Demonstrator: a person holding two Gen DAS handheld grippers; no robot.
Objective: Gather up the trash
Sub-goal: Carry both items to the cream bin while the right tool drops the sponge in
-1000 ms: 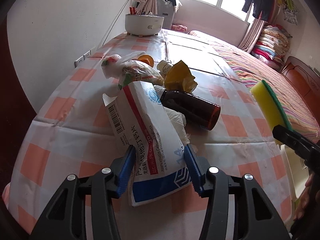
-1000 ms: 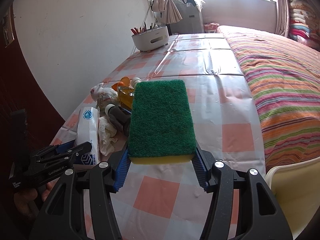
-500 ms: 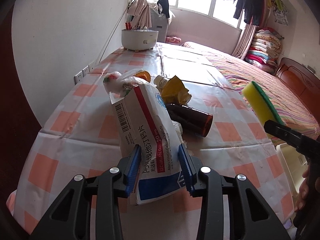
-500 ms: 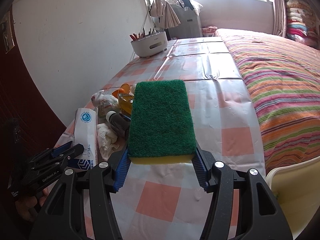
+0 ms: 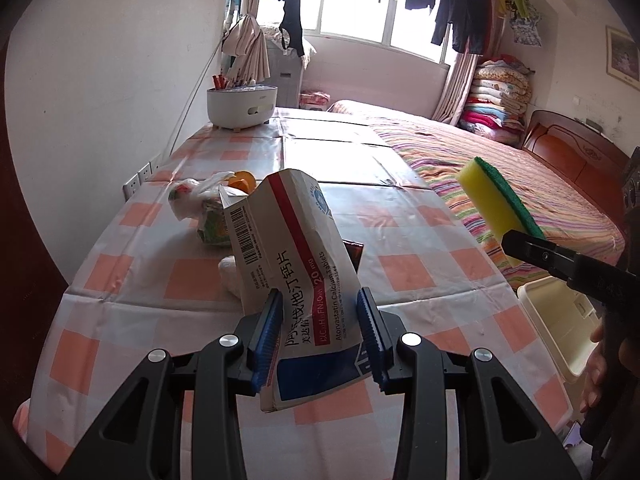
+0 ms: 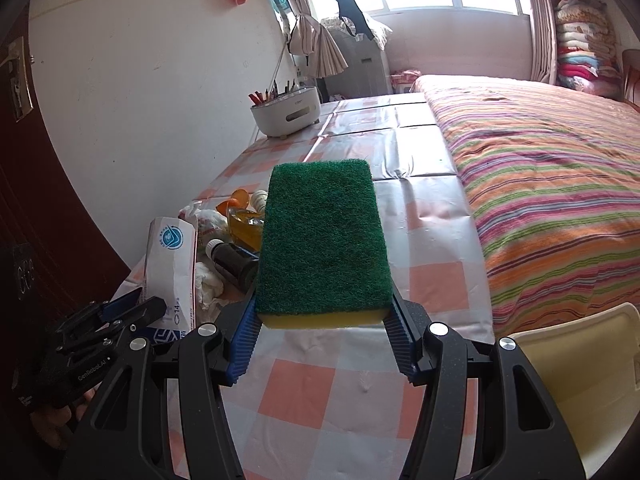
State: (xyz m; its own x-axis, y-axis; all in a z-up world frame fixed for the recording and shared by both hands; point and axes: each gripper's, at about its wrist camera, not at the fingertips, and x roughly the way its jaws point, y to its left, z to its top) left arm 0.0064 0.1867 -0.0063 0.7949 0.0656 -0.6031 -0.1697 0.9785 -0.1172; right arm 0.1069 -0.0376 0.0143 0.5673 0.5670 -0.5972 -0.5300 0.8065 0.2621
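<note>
My left gripper (image 5: 320, 332) is shut on a white medicine box (image 5: 292, 256) with a red stripe and holds it tilted up above the checked table (image 5: 120, 280). The box also shows in the right wrist view (image 6: 170, 264). My right gripper (image 6: 322, 340) is shut on a green and yellow sponge (image 6: 320, 240), seen too in the left wrist view (image 5: 496, 196). Trash lies on the table: a dark brown bottle (image 6: 232, 262), crumpled tissue (image 6: 208, 284), a yellow wrapper (image 6: 244, 228), a plastic bag (image 5: 200, 204) and an orange cap (image 5: 244, 179).
A cream bin (image 5: 560, 324) stands off the table's right edge, also in the right wrist view (image 6: 572, 380). A white pen holder (image 5: 242, 106) sits at the far end. A striped bed (image 6: 552, 184) runs along the right. A wall lies on the left.
My left gripper closed on the medicine box and lifted it off the table, tilting it upward. The right gripper with the sponge rose slightly.
</note>
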